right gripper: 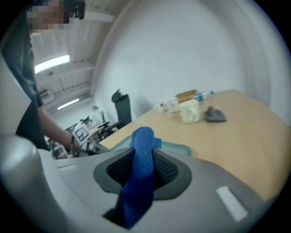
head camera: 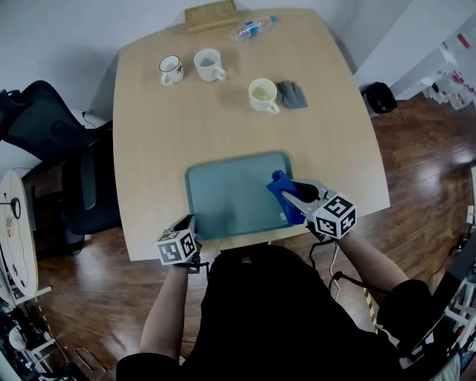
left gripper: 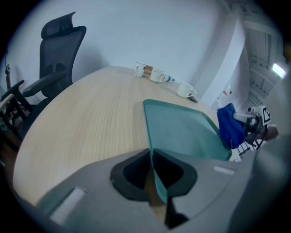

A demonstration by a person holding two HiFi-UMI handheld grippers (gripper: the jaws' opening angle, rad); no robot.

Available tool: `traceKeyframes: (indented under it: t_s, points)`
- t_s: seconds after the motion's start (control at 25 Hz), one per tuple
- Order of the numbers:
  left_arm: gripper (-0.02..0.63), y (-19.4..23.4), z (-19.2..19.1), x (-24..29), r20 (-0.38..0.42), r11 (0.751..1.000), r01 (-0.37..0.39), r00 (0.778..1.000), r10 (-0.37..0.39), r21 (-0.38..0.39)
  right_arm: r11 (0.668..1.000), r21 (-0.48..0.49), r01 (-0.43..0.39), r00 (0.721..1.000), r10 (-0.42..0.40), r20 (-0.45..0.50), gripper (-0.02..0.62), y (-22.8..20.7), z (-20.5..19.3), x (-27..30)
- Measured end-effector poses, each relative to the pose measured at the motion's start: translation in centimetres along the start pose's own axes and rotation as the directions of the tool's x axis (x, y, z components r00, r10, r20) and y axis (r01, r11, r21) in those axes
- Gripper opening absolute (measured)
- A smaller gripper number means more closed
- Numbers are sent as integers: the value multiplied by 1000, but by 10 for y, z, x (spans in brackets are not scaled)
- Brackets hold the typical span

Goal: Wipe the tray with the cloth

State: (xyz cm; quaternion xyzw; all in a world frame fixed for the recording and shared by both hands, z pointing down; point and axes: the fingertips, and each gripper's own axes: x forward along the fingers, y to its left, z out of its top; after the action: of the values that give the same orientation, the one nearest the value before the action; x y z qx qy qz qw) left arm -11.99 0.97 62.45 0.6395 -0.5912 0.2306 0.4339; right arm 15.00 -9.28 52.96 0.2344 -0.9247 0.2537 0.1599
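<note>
A teal tray (head camera: 227, 197) lies near the front edge of the wooden table (head camera: 163, 149). My left gripper (head camera: 192, 221) is shut on the tray's (left gripper: 177, 127) near left rim, which runs between its jaws in the left gripper view. The right gripper (head camera: 286, 195) is shut on a blue cloth (head camera: 283, 195), held above the tray's right side. In the right gripper view the cloth (right gripper: 141, 173) stands up between the pads, with the tray (right gripper: 175, 146) just beyond it. The cloth (left gripper: 229, 125) also shows at the right of the left gripper view.
Two white mugs (head camera: 192, 68) stand at the table's far left, and a third mug (head camera: 262, 95) sits beside a grey rag (head camera: 291, 94). A plastic bottle (head camera: 251, 28) and a wooden block (head camera: 210, 15) lie at the far edge. An office chair (head camera: 52, 141) stands left of the table.
</note>
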Motion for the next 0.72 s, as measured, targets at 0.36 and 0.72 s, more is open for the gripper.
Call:
traceKeyframes:
  t_s: [0.36, 0.72]
  points:
    - [35, 11, 15, -49, 144, 995, -69, 986, 78, -66, 791, 171, 587, 799, -600, 32, 112, -146, 5, -130]
    - [38, -24, 16, -110, 285, 1000, 6, 959, -3, -11, 803, 29, 595, 799, -587, -128, 165, -165, -63, -86]
